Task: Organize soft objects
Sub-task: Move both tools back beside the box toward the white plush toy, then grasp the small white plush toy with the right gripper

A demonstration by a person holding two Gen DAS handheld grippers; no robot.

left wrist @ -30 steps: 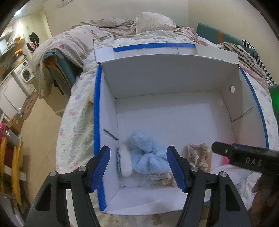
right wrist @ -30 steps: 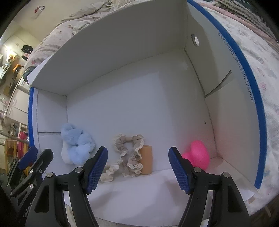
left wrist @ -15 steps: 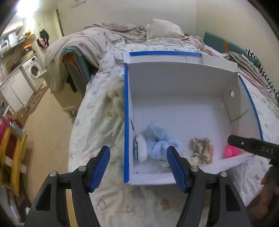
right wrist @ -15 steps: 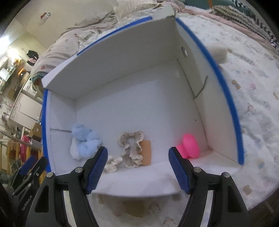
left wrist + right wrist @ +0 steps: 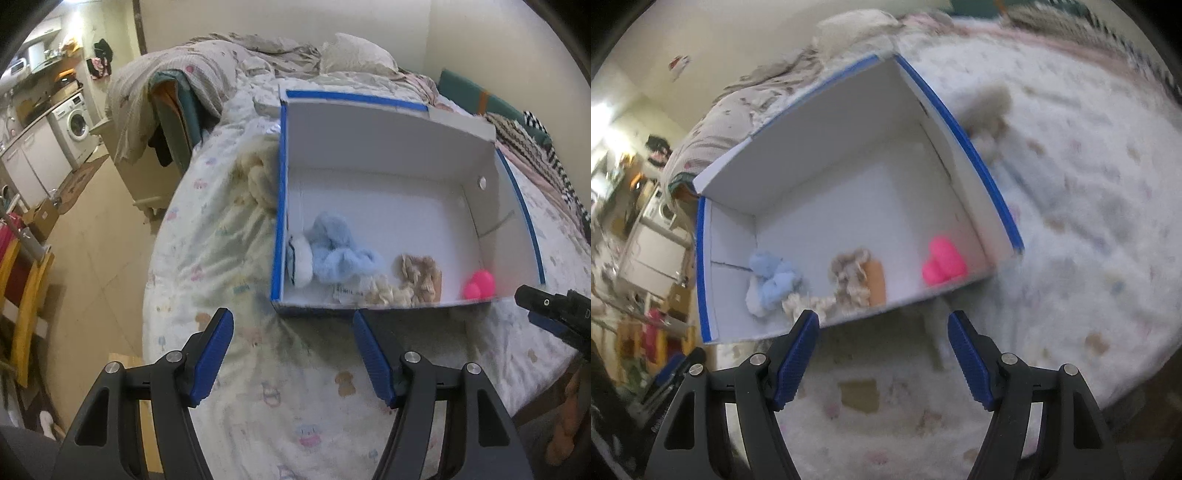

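Observation:
A white box with blue-taped edges [image 5: 399,125] [image 5: 964,147] lies on the bed. Inside, along its near wall, are a light blue fluffy toy [image 5: 336,251] [image 5: 775,280], a beige frilly scrunchie [image 5: 421,273] [image 5: 849,277], a cream scrunchie [image 5: 384,291] [image 5: 805,304] and a pink toy [image 5: 480,284] [image 5: 943,264]. A cream fluffy item [image 5: 258,181] lies on the bed left of the box. A grey-beige fluffy item [image 5: 990,118] lies right of the box. My left gripper [image 5: 291,354] and right gripper [image 5: 881,358] are open and empty, in front of the box.
The bed has a patterned quilt [image 5: 221,258], with rumpled bedding and a pillow [image 5: 354,55] behind the box. The bed's left edge drops to the floor [image 5: 99,236]. A washing machine [image 5: 74,125] stands far left. The right gripper's tip [image 5: 546,306] shows at the right.
Both grippers have pulled back and up, out of the box, to above the quilt in front of it. Both stay open and empty. The items in the box have not moved.

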